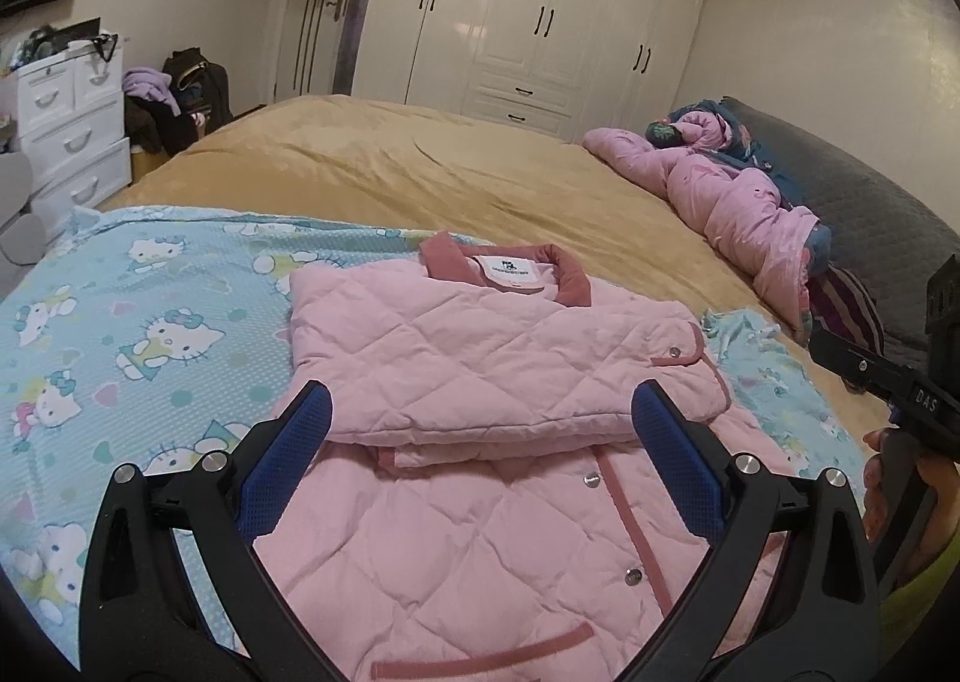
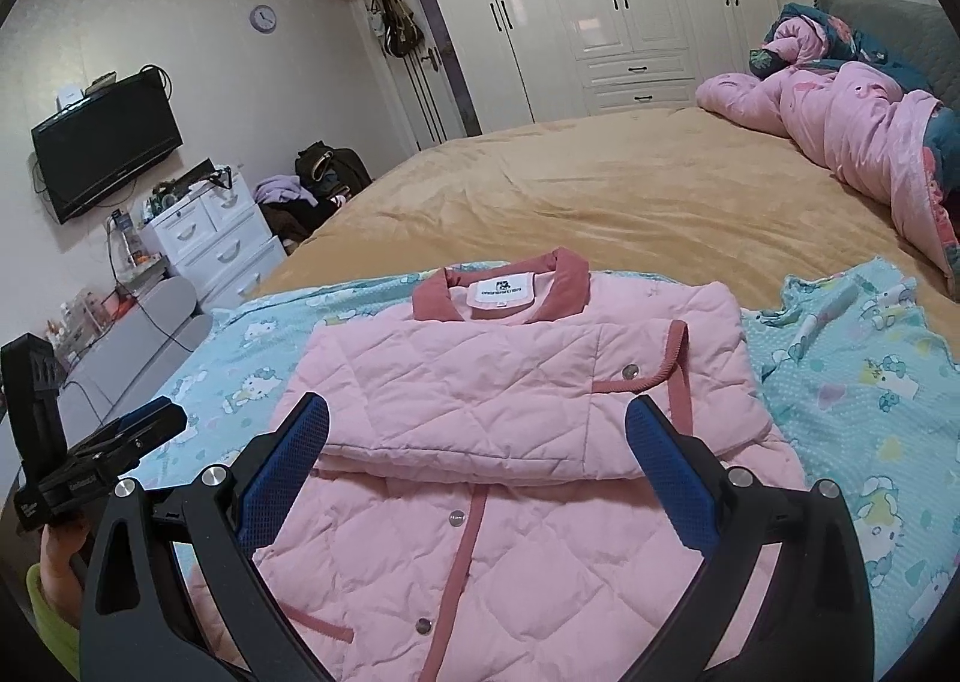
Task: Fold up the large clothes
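Note:
A pink quilted jacket [image 1: 480, 382] with a dark pink collar lies on the bed, both sleeves folded across its chest, its lower half flat toward me. It also shows in the right wrist view [image 2: 510, 412]. My left gripper [image 1: 480, 412] is open and empty, hovering just above the jacket's folded sleeve edge. My right gripper [image 2: 477, 418] is open and empty over the same fold. The right gripper also shows at the right edge of the left wrist view [image 1: 888, 376]. The left gripper shows at the left edge of the right wrist view [image 2: 120, 436].
The jacket rests on a light blue cartoon-cat sheet [image 1: 120, 322] over a tan bedspread [image 1: 420, 160]. A crumpled pink duvet [image 1: 732, 202] and grey headboard [image 1: 870, 202] lie at the bed's right. White drawers [image 1: 66, 124], a clothes pile and a white wardrobe [image 1: 540, 10] stand beyond.

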